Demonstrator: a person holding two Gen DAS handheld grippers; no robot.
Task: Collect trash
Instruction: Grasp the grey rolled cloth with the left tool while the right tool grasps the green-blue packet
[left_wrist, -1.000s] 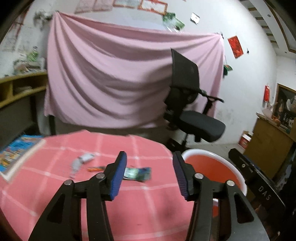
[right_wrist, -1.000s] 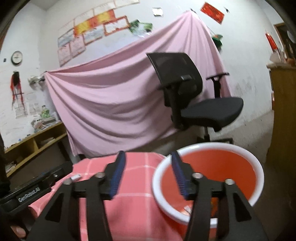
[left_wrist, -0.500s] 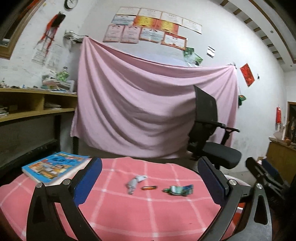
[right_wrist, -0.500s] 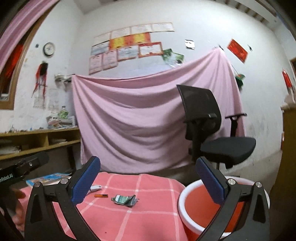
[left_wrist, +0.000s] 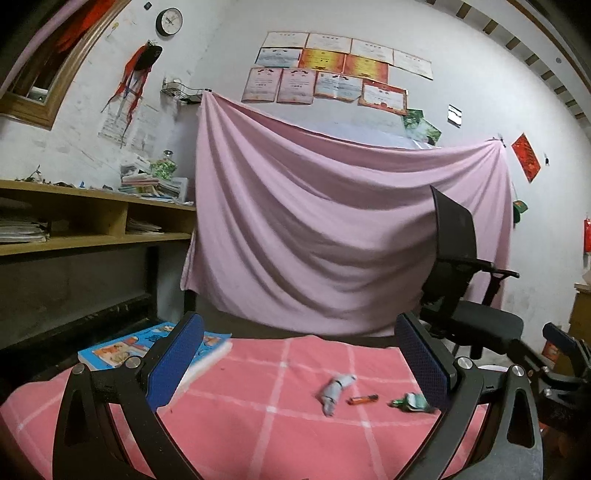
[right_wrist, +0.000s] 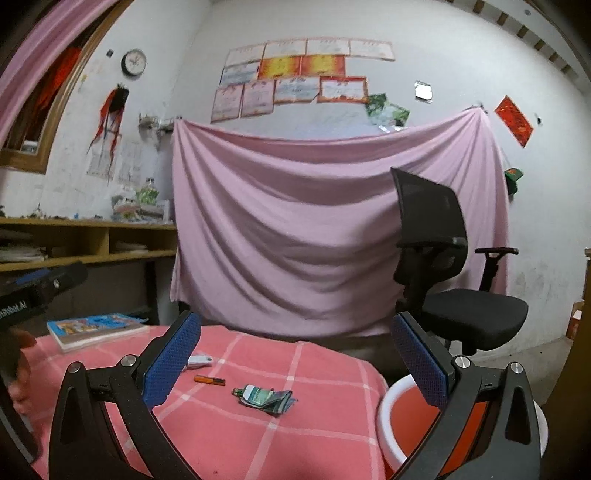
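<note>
1. Your trash lies in a loose row on the pink checked cloth of the worktop (right_wrist: 295, 435): a crumpled green wrapper (right_wrist: 266, 397), an orange lighter (right_wrist: 209, 380) just beside it, and a small grey-white piece (left_wrist: 334, 391) beyond that. The three lie near one another, apart.
2. Your left tongs (left_wrist: 299, 363) are spread wide, holding nothing, above the worktop's near side; the three pieces show between the blue pads.
3. Your right tongs (right_wrist: 295, 363) are likewise spread wide and hold nothing. The wrapper and lighter lie between the pads, ahead of them.
4. The orange bin with a white rim (right_wrist: 384, 410) stands just beside the worktop's right edge, partly behind your right tongs.
5. A blue picture book (right_wrist: 96, 326) rests on the worktop's far left.
6. Behind hang a pink sheet (right_wrist: 314, 229) and stands a black office chair (right_wrist: 454, 291).
</note>
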